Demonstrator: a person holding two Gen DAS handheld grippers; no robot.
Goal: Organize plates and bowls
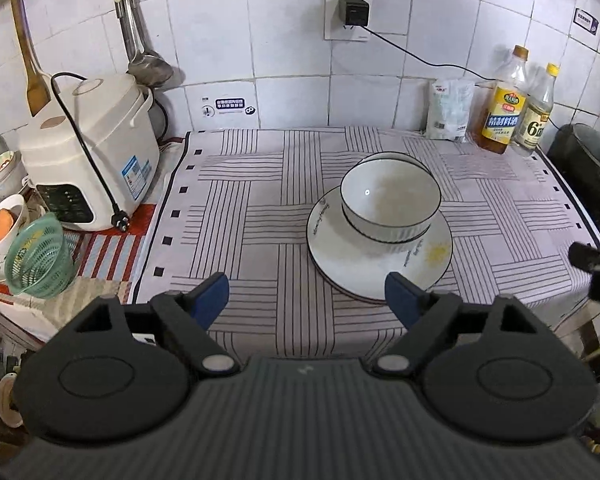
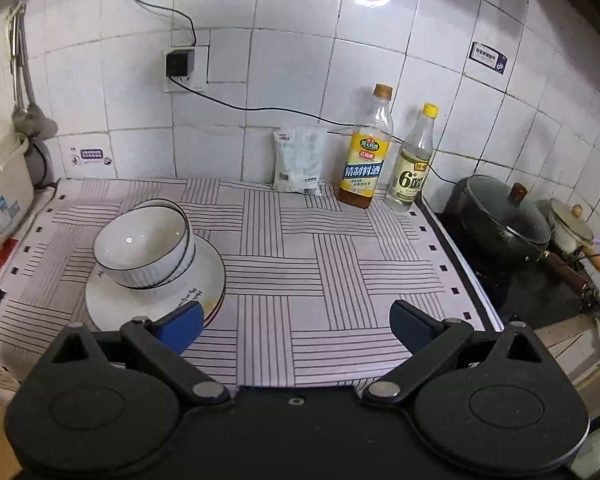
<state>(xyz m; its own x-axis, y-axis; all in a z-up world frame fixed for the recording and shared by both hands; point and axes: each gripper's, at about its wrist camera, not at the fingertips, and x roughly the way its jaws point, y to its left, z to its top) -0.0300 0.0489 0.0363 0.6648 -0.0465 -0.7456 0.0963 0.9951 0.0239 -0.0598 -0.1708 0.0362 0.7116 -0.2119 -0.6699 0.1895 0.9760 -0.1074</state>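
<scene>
Two nested white bowls [image 1: 390,200] with dark rims and ribbed sides sit on a stack of white plates [image 1: 380,256], the upper plate bearing script lettering and a yellow sun motif; the whole stack rests near the middle of a tabletop covered by a cloth [image 1: 260,208] printed with blocks of dark stripes. The left gripper [image 1: 306,294] hangs above the near edge of the cloth with its blue-padded fingers [image 1: 214,294] spread wide and nothing between them; the right-hand finger overlaps the near rim of the plates in this view, though contact cannot be judged. The right gripper [image 2: 296,328] is likewise held clear of the dishes, its fingers [image 2: 412,328] well apart and empty, with the stack lying to the left of its left finger. Against the tiled wall stand a white salt bag [image 2: 300,164], a cooking-wine bottle [image 2: 366,160] with a yellow label, and a clear vinegar bottle [image 2: 414,168] just beside it. A white rice cooker [image 1: 92,156] and a green mesh basket [image 1: 40,260] occupy the left end; a dark lidded pot [image 2: 504,220] and a small cream pot [image 2: 570,228] sit at the right.
</scene>
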